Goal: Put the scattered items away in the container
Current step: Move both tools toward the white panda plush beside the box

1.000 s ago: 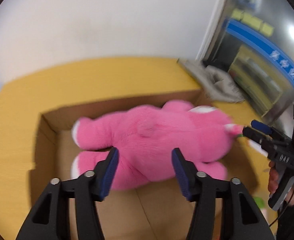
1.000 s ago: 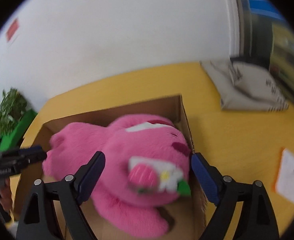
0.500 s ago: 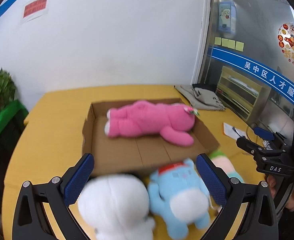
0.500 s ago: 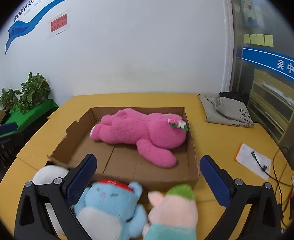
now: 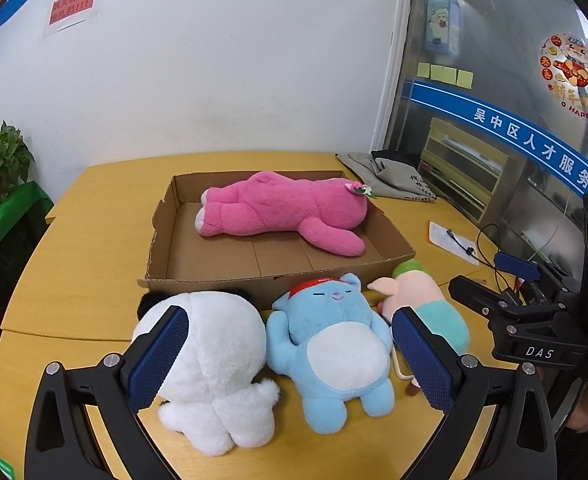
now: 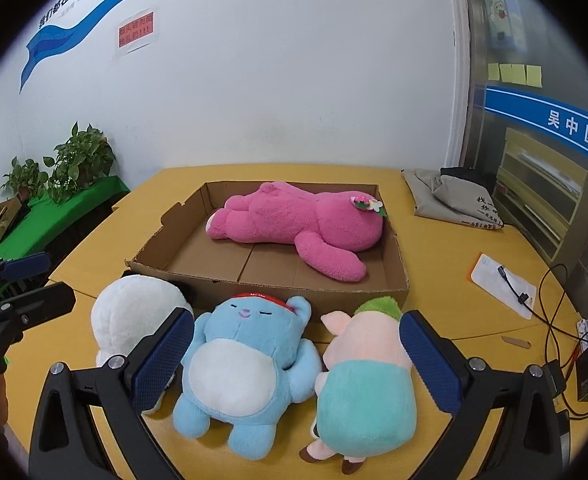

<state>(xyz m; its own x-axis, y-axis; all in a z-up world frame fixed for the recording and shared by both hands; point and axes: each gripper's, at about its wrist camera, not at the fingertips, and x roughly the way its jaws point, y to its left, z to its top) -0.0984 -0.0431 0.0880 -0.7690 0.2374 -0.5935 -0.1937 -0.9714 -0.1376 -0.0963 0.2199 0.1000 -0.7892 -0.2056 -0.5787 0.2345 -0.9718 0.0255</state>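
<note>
Right wrist view, grey bag (image 6: 452,196), perhaps cloth, cable (image 6: 550,300), plants (image 6: 81,160) around box (image 6: 302,290)

table (image 5: 73,280) yellow | on it: cardboard box (image 5: 197,280), three plush toys, grey bag (image 5: 386,176)
</note>
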